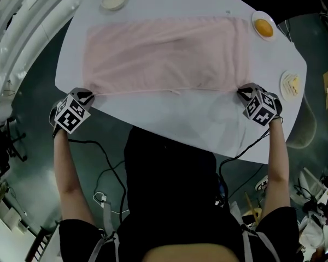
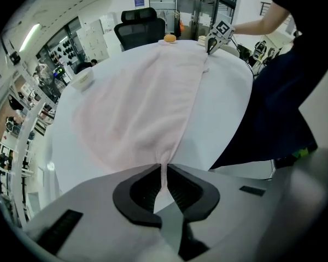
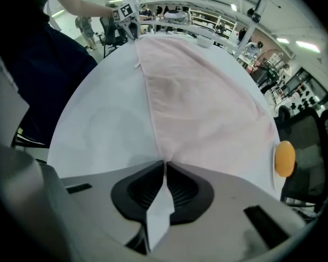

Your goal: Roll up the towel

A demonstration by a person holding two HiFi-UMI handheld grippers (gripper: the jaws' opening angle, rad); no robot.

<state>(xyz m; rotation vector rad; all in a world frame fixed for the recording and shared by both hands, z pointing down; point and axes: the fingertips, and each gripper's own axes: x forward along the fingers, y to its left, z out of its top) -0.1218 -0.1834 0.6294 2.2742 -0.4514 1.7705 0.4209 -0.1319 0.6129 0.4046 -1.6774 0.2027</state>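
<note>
You held the towel (image 1: 164,53), which looked soft, limp and light, by its two near corners; the left gripper (image 2: 164,174) and the right gripper (image 3: 164,172) had their fingers (image 2: 138,192) closed on it.

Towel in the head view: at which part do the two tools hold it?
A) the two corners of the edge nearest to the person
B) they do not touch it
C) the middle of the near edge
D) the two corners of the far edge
A: the left tool and the right tool each pinch a near corner of the pink towel, which lies flat on the white table; both gripper views show cloth between shut jaws.
</note>
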